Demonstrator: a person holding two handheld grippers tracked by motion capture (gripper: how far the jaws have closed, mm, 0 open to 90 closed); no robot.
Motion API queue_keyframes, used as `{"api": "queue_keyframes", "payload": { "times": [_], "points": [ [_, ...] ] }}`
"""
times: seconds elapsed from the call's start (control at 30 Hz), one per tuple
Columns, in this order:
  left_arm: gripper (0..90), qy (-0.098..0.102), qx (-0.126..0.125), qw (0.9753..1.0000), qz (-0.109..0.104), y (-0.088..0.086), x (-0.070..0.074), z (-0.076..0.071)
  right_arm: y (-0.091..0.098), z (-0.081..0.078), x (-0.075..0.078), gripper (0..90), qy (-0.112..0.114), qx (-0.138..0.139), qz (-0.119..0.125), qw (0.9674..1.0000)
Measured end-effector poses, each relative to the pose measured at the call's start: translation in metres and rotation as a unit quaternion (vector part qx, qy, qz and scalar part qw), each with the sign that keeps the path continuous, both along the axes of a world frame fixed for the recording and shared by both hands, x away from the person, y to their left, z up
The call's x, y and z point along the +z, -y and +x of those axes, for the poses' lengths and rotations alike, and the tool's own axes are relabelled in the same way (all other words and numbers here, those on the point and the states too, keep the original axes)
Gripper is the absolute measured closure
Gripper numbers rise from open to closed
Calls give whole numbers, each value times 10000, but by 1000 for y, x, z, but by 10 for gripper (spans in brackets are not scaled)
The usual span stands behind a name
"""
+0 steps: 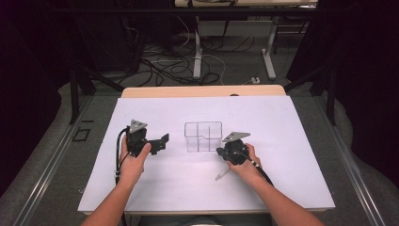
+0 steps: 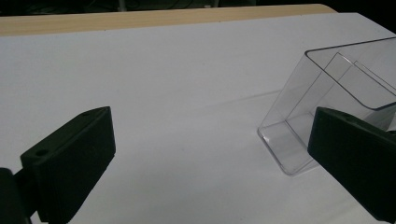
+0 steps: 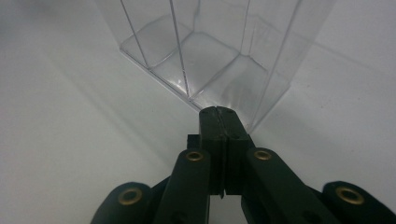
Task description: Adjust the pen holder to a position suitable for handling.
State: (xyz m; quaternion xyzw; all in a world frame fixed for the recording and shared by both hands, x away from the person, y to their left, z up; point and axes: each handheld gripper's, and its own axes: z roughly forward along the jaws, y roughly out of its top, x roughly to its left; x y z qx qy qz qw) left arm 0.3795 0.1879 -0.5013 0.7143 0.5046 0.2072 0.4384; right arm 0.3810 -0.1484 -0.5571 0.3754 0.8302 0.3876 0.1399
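A clear plastic organiser box with inner dividers [image 1: 203,136] stands upright on the white sheet [image 1: 282,179] that covers the tabletop, about in the middle of the sheet between the two hands. Its walls are transparent, so the white surface is visible through them, and thin partitions split the inside into several compartments. The left claw [image 1: 160,142] is held by the person's left hand [image 1: 134,160] to the left of the box, apart from it and a little nearer to the person. Its two black jaws stand wide apart with nothing between them; in the left gripper view only the bare white sheet lies in the gap, and the box [image 2: 327,107] appears to the right, partly behind the right-hand jaw. The right claw [image 1: 220,151] is held by the right hand [image 1: 247,165] just beside the near right corner of the box. In the right gripper view its jaws are pressed together with no gap, their tips very close to the bottom corner of the box [image 3: 205,51]; I cannot tell if they touch it, and nothing is pinched between them. A strip of pale wooden table edge [image 1: 202,91] shows beyond the far side of the sheet.
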Motion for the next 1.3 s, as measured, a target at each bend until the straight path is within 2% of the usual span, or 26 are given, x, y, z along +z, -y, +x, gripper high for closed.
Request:
{"api": "queue_keyframes", "payload": {
  "times": [0.13, 0.23, 0.27, 0.37, 0.4, 0.47, 0.5, 0.57, 0.6, 0.67, 0.8, 1.03, 1.3],
  "points": [
    [7, -2, -7, 10000, -9, -1, 0, 0, 2, -1, 2, 868, 65, -62, 152, 9998],
    [8, 3, -21, 10000, -35, -1, 0, 0, 4, -4, 5, 822, -4, -86, 162, 9998],
    [9, -1, -15, 10000, -52, -1, 1, 0, 7, -4, 6, 805, 18, -52, 124, 9999],
    [10, -11, -37, 9999, -95, -3, 1, 0, 11, -5, 10, 751, 142, -153, 275, 9994],
    [10, -11, -42, 9999, -104, -3, 1, 0, 13, -6, 13, 733, 96, -155, 255, 9995],
    [16, -7, -47, 9999, -103, -3, 1, 0, 16, -6, 17, 688, 198, -265, 364, 9988],
    [17, -8, -54, 9999, -106, -2, 0, 0, 19, -7, 21, 672, 172, -274, 369, 9988],
    [18, -36, -82, 9999, -90, -3, 0, 0, 22, -6, 24, 632, 333, -322, 498, 9977],
    [17, -22, -80, 9999, -102, -2, 0, 1, 25, -6, 28, 615, 313, -322, 369, 9983],
    [18, -18, -91, 9999, -141, -3, 0, 1, 27, -5, 31, 576, 514, -364, 439, 9971],
    [18, -3, -119, 9997, -190, -2, 0, 1, 32, -4, 37, 455, 677, -471, 537, 9951],
    [18, -22, -134, 9997, -211, -1, -1, 1, 44, -7, 44, 288, 769, -683, 586, 9930],
    [10, -22, -152, 9995, -276, -2, 0, 1, 65, -11, 53, 174, 791, -1047, 637, 9893]
  ]
}}
